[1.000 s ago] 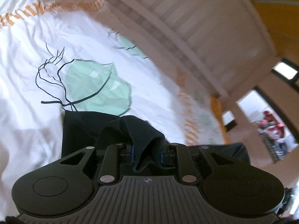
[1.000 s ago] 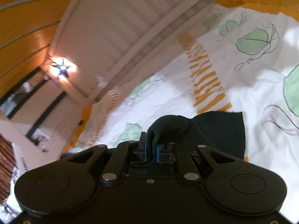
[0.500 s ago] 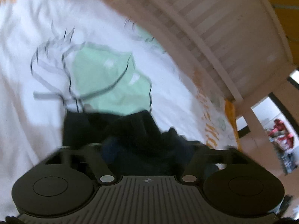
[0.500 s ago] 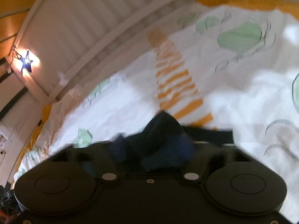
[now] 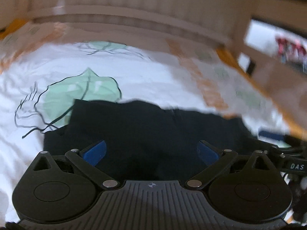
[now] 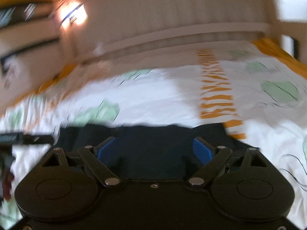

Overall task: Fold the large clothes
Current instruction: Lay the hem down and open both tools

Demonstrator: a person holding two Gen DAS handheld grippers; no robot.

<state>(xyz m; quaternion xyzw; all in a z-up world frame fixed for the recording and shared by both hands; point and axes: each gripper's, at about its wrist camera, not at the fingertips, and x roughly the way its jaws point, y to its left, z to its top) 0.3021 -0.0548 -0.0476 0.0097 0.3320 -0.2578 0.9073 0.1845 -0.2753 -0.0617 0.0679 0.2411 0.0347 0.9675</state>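
A dark navy garment (image 5: 149,126) lies folded on a white bedsheet (image 5: 145,76) printed with green leaves and orange stripes. My left gripper (image 5: 151,151) is open, its blue pads (image 5: 94,151) spread wide just above the cloth and holding nothing. In the right wrist view the same garment (image 6: 153,143) lies under my right gripper (image 6: 154,149), which is also open with blue pads (image 6: 201,149) apart and empty. Both views are blurred by motion.
A white slatted bed frame (image 5: 134,5) runs along the far edge of the mattress. The other gripper (image 5: 287,163) shows at the right edge of the left wrist view. A lamp (image 6: 73,15) glows at the back left.
Both grippers were shut on bunched folds of the dark garment. Both have opened and let it go, and the cloth now lies flat on the sheet. Both cameras have swung level.
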